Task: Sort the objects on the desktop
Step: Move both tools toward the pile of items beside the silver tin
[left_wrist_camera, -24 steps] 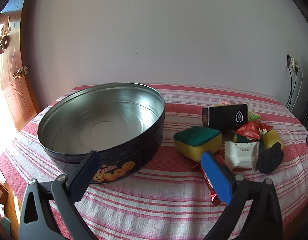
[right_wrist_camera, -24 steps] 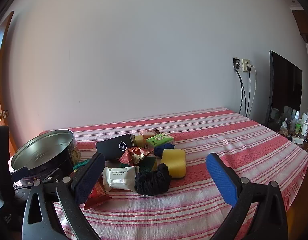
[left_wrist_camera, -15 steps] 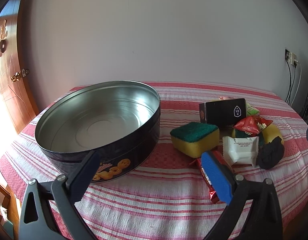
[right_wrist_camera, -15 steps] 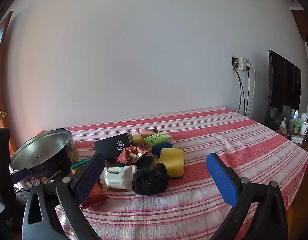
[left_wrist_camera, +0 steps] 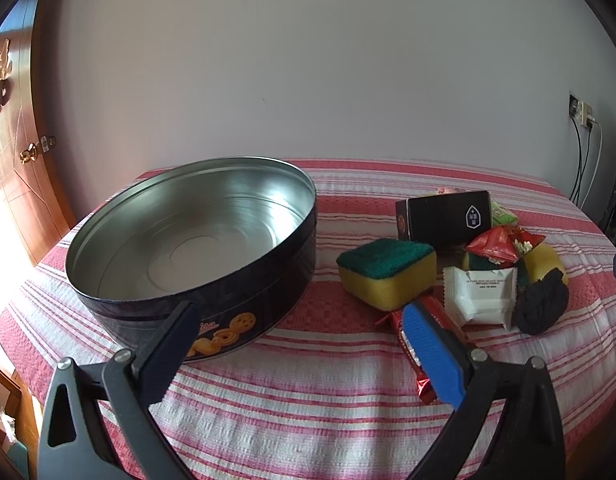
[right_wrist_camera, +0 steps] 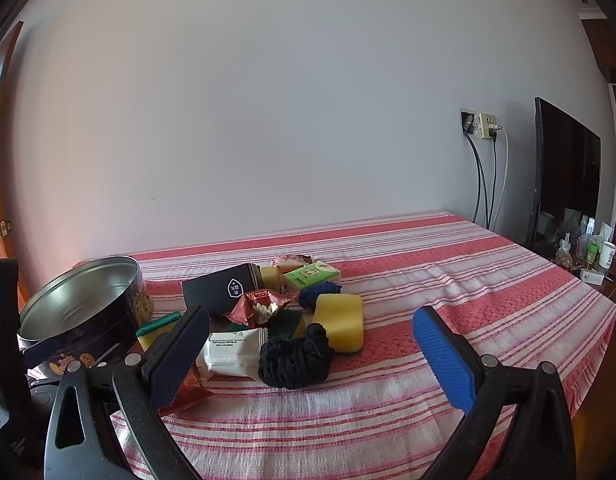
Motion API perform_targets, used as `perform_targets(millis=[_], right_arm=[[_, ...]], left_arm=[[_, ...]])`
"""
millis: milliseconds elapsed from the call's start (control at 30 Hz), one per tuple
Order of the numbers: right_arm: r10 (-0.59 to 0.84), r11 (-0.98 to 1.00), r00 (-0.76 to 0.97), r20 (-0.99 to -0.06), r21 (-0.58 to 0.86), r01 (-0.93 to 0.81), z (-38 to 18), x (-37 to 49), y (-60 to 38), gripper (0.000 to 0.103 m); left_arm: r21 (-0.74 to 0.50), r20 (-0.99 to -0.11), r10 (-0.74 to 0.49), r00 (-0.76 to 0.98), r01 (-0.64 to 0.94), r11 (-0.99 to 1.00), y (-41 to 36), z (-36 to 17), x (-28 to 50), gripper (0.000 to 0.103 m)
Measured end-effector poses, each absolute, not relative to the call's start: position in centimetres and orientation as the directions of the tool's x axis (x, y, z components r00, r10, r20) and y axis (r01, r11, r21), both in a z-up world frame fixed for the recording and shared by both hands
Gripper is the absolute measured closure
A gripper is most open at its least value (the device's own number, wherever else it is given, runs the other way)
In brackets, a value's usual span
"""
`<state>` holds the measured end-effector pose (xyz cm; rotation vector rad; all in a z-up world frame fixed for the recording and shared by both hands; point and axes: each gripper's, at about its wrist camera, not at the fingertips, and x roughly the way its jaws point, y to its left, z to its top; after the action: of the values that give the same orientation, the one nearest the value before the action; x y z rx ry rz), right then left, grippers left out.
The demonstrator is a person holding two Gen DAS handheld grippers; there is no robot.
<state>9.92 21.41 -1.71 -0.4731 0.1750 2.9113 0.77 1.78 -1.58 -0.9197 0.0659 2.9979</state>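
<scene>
An empty round cookie tin point(left_wrist_camera: 196, 248) stands on the striped tablecloth at the left; it also shows in the right wrist view point(right_wrist_camera: 84, 312). To its right lies a pile: a green-topped yellow sponge point(left_wrist_camera: 387, 272), a black box point(left_wrist_camera: 443, 216), a white packet point(left_wrist_camera: 479, 292), a red wrapper point(left_wrist_camera: 423, 344), a black cord bundle point(right_wrist_camera: 294, 356), a yellow sponge point(right_wrist_camera: 339, 322), a green pack point(right_wrist_camera: 311, 274). My left gripper point(left_wrist_camera: 300, 332) is open and empty, in front of the tin and sponge. My right gripper point(right_wrist_camera: 308, 344) is open and empty, in front of the pile.
A wooden door point(left_wrist_camera: 16, 152) stands at the left. Wall sockets with cables point(right_wrist_camera: 483, 152), a dark screen point(right_wrist_camera: 563, 176) and small bottles point(right_wrist_camera: 587, 240) are at the right, past the table's edge. The cloth's right part point(right_wrist_camera: 467, 272) carries no objects.
Both grippers shifted slightly; the tin and the pile sit a little more to the left in the views. Both stay open and empty.
</scene>
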Motion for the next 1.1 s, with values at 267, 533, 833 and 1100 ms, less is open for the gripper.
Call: perform_targets(millis=[267, 533, 833, 1100], right_arm=[[0.166, -0.974, -0.928, -0.334, 0.090, -0.207, -1.9, 9.6, 21.8, 0.000], [0.169, -0.974, -0.925, -0.342, 0.086, -0.209, -2.1, 9.2, 21.9, 0.000], [0.166, -0.975, -0.924, -0.345, 0.081, -0.205, -2.1, 8.9, 22.2, 0.000], [0.178, -0.972, -0.920, -0.350, 0.086, -0.220, -2.2, 9.0, 23.0, 0.000]], left_arm=[[0.048, -0.572, -0.004, -0.820, -0.029, -0.998, 2.6, -1.9, 0.6, 0.001], [0.049, -0.583, -0.004, -0.813, -0.030, -0.998, 3.1, -2.2, 0.0, 0.001], [0.041, -0.600, 0.018, -0.800, -0.053, -0.998, 4.0, -2.4, 0.0, 0.001], [0.033, -0.631, 0.041, -0.775, -0.080, -0.996, 5.4, -2.9, 0.0, 0.001]])
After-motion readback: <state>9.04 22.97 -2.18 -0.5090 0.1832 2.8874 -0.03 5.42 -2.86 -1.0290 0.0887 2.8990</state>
